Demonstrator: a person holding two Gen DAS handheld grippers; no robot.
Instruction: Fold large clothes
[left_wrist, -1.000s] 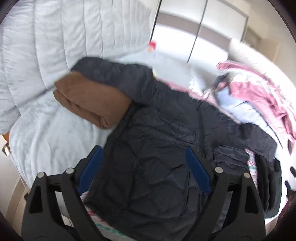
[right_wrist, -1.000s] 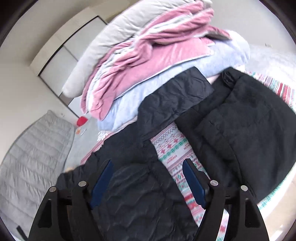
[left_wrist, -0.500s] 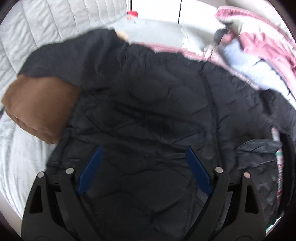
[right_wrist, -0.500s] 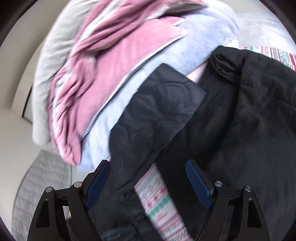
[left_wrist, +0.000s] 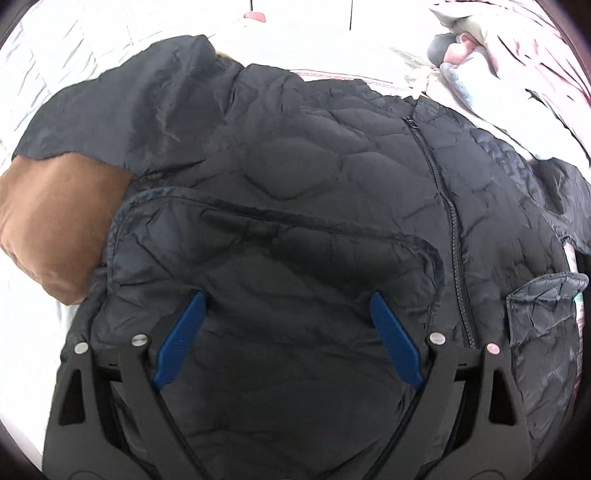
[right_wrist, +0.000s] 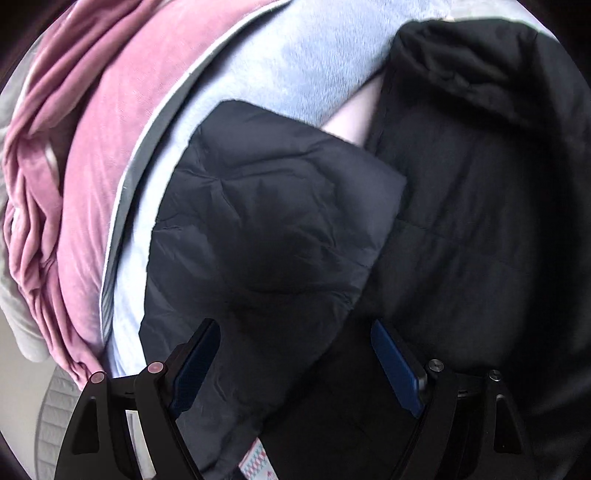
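Observation:
A dark navy quilted jacket (left_wrist: 295, 177) lies spread on the bed, zipper running down its right half, one sleeve over a folded brown garment (left_wrist: 59, 218). My left gripper (left_wrist: 288, 302) is open, low over the jacket's patch pocket, holding nothing. In the right wrist view the jacket's other sleeve (right_wrist: 273, 221) lies across a pale blue blanket (right_wrist: 280, 55). My right gripper (right_wrist: 295, 332) is open just above that sleeve, empty. A second black garment (right_wrist: 480, 221) lies to the right of the sleeve.
A pink blanket (right_wrist: 66, 155) is piled with the blue one at the far side. A white quilted cover (left_wrist: 70, 48) lies at the left. A patterned sheet (right_wrist: 258, 461) shows under the sleeve. A red object (left_wrist: 255, 15) sits near the wardrobe.
Both grippers have dropped closer to the jacket: the left toward its pocket, the right toward the sleeve end. Both stayed open.

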